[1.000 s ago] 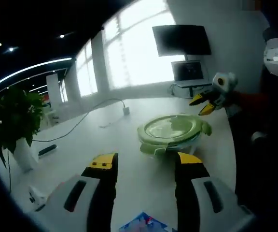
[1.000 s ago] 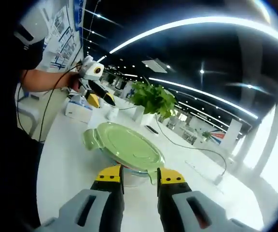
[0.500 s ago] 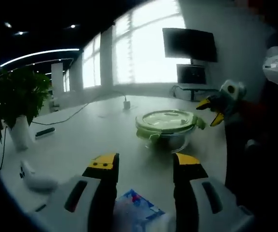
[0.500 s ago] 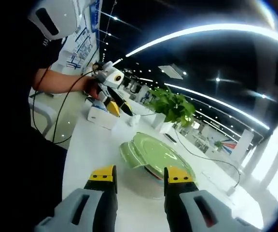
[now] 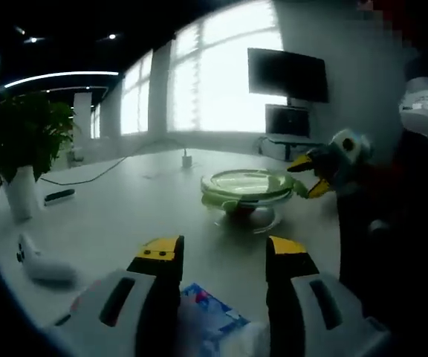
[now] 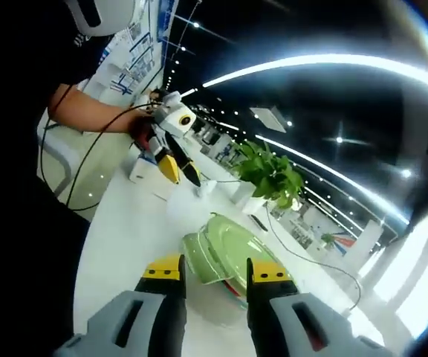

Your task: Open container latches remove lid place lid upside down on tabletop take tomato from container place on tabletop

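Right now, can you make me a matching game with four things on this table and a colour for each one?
Things:
1. round container lid
2. leafy potted plant
3. tips of the right gripper
4. flat wall screen

Colours:
A. yellow
B. black
C. pale green
D. dark green

Pairs: 1-C, 2-D, 3-A, 4-B
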`<state>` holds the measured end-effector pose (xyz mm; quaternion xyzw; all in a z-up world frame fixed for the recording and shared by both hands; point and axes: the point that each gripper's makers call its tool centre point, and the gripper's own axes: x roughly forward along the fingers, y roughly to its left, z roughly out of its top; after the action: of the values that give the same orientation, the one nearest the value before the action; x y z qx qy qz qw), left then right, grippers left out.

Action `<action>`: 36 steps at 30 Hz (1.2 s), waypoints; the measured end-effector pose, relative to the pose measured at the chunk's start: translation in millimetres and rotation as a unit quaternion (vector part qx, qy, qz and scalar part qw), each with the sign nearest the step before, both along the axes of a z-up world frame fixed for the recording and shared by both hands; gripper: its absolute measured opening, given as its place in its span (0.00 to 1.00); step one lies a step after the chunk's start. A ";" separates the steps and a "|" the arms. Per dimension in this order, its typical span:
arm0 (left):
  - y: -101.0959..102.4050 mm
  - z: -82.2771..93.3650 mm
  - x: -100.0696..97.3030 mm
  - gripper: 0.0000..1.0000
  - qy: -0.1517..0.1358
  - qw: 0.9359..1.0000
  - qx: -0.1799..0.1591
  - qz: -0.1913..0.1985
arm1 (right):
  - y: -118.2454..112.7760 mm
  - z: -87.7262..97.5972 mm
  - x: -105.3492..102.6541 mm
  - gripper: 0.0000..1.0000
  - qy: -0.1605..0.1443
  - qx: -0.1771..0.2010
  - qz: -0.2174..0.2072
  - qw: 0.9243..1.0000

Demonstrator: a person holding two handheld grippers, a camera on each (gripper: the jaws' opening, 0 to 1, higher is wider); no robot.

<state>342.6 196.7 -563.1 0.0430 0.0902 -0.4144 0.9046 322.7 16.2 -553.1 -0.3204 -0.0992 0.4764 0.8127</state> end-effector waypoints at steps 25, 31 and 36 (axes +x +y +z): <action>3.1 -5.6 3.0 0.37 0.000 1.000 0.015 0.005 | -61.8 5.9 95.0 0.13 -0.205 -0.184 -0.200 0.940; 2.6 -5.6 2.8 0.37 0.001 1.000 0.015 0.003 | -53.7 4.1 101.1 0.07 -0.275 -0.244 -0.190 0.910; 2.6 -5.6 2.6 0.37 -0.001 1.000 0.016 0.003 | -50.4 -4.9 106.8 0.00 -0.247 -0.246 -0.185 0.919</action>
<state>345.1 199.3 -568.7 0.0577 0.0964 -0.4103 0.9050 429.5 -34.2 -558.0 -0.6305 -0.1149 0.2329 0.7315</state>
